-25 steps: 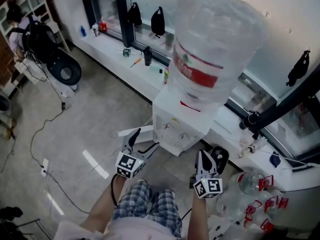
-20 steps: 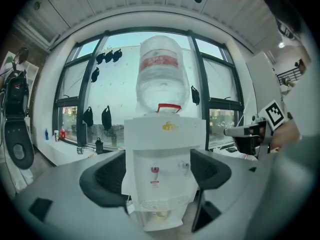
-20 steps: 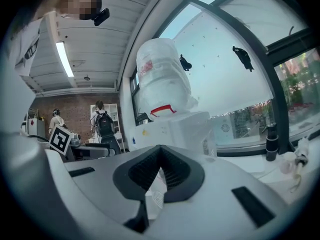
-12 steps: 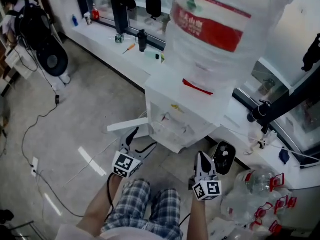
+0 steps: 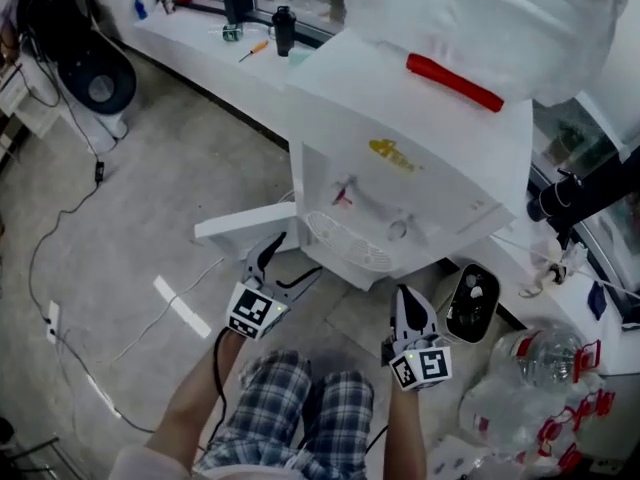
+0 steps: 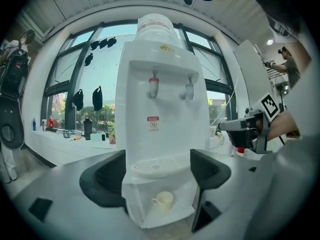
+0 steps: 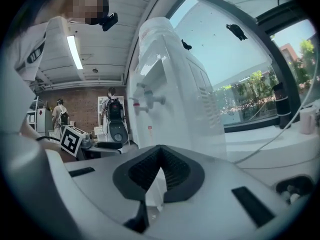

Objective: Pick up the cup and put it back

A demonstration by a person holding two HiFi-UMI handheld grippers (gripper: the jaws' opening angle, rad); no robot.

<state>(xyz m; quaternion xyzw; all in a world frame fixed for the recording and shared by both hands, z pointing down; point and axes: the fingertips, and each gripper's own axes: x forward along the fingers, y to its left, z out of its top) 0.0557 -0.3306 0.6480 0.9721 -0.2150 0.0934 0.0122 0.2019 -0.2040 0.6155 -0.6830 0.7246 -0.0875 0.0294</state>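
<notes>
0 steps look done: the cup [image 6: 162, 200] sits in the small shelf low in the water dispenser [image 6: 161, 89], the left gripper [image 5: 268, 268] is spread wide and empty in front of it, and the right gripper [image 5: 408, 308] is pressed together, empty, by the dispenser's side.

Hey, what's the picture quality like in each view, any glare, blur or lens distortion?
Head view: dim and flat, with the bottle on the water dispenser washed out to white. Left gripper view: strong fisheye bowing the window frames, backlit from outside, the cup a little soft. Right gripper view: same fisheye, dark vignetted corners, bright daylight at right.
</notes>
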